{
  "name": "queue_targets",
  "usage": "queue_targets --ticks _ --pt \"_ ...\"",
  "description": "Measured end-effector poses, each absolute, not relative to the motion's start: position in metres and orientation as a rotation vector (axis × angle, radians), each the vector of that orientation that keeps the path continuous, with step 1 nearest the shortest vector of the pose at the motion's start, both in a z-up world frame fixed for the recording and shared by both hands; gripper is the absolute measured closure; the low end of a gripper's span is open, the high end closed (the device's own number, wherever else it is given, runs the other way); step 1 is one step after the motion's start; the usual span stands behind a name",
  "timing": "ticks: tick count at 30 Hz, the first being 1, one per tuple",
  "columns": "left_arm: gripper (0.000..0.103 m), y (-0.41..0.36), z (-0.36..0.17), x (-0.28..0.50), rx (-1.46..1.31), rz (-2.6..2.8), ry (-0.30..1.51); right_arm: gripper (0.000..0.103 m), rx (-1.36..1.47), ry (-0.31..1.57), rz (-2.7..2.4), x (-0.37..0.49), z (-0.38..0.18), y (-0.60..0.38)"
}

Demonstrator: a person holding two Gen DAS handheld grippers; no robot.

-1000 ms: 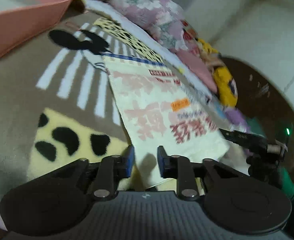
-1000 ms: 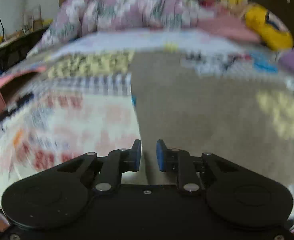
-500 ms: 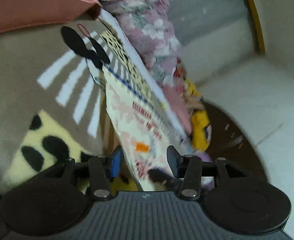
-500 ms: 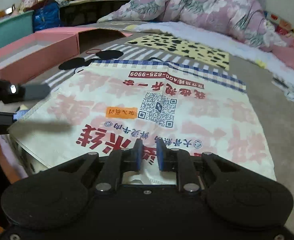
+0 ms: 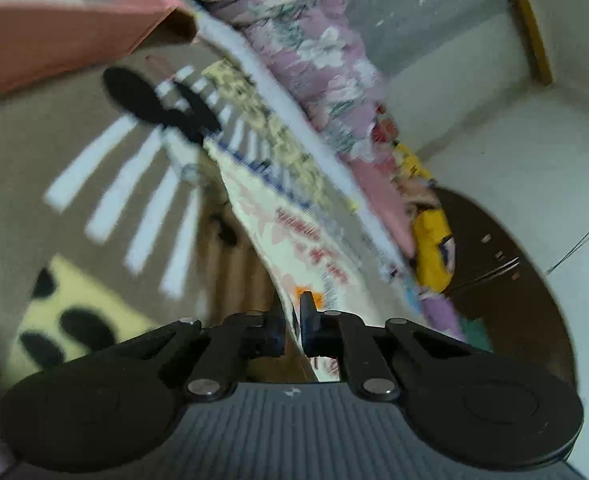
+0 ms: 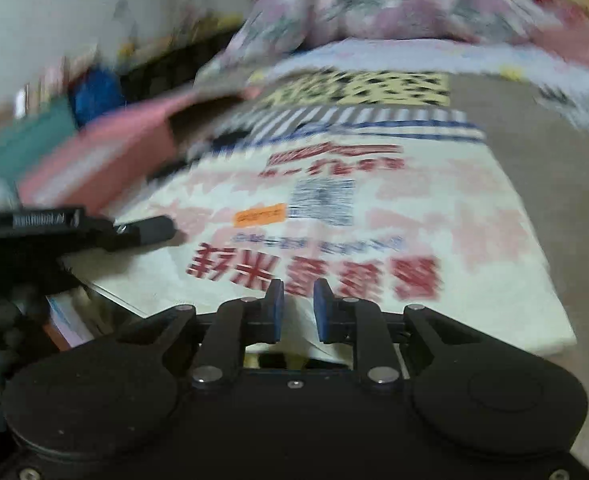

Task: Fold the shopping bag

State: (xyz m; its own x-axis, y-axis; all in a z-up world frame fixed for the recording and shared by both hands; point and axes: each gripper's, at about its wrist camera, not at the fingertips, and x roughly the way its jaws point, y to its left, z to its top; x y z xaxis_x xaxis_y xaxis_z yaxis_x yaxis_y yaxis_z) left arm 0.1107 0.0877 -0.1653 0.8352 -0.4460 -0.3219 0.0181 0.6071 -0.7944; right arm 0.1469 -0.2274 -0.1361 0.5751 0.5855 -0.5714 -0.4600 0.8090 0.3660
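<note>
The shopping bag [image 6: 394,208] is cream with red characters, an orange label and a blue-striped top, and lies flat on a patterned blanket [image 5: 34,160]. In the left wrist view the bag [image 5: 294,240] rises edge-on from my left gripper [image 5: 294,312], which is shut on its near edge. The right wrist view shows that left gripper [image 6: 162,236] from the side, clamped on the bag's left edge. My right gripper [image 6: 297,300] hovers at the bag's near edge with a narrow gap between its blue pads, and cream fabric shows in the gap without being pinched.
A pink box [image 6: 106,152] stands open at the bag's far left, with a teal box [image 6: 26,140] beyond it. A floral quilt [image 5: 314,40] is piled along the back. A yellow plush [image 5: 434,248] and a dark headboard [image 5: 514,300] lie to the right.
My left jaws widened, then closed on the bag's edge, which now stands lifted. The right gripper swung from the bare blanket onto the bag's near edge and dipped lower.
</note>
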Motion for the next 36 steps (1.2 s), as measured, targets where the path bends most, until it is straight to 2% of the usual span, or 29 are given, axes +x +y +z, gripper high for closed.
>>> queue_targets --ticks 6,13,20,23,27,28,30,32,34,36 --pt "0.100 0.096 -0.098 0.121 -0.827 -0.319 0.403 0.085 0.605 0.704 0.509 0.146 -0.155 -0.300" --pt "0.102 0.093 0.010 0.138 -0.620 -0.374 0.279 0.085 0.669 0.676 0.533 0.141 -0.158 -0.300" --pt "0.102 0.041 0.100 0.138 -0.358 -0.468 0.139 0.085 0.708 0.668 0.545 0.145 -0.162 -0.301" --pt "0.102 0.002 0.106 0.135 -0.264 -0.523 0.174 0.085 0.726 0.664 0.553 0.147 -0.161 -0.304" --pt "0.102 -0.048 0.064 0.137 -0.219 -0.627 0.323 0.085 0.745 0.669 0.568 0.150 -0.163 -0.304" --pt "0.100 -0.057 0.053 0.135 -0.206 -0.624 0.351 0.085 0.752 0.670 0.575 0.150 -0.163 -0.305" --pt "0.083 -0.069 0.038 0.128 -0.168 -0.623 0.392 0.085 0.752 0.666 0.592 0.148 -0.160 -0.306" --pt "0.036 -0.074 0.027 0.115 -0.123 -0.633 0.391 0.083 0.754 0.664 0.606 0.145 -0.158 -0.308" --pt "0.035 -0.072 0.014 0.103 -0.096 -0.635 0.408 0.076 0.781 0.667 0.615 0.142 -0.156 -0.313" --pt "0.035 -0.065 -0.003 0.095 -0.094 -0.617 0.445 0.059 0.827 0.669 0.617 0.139 -0.156 -0.321"
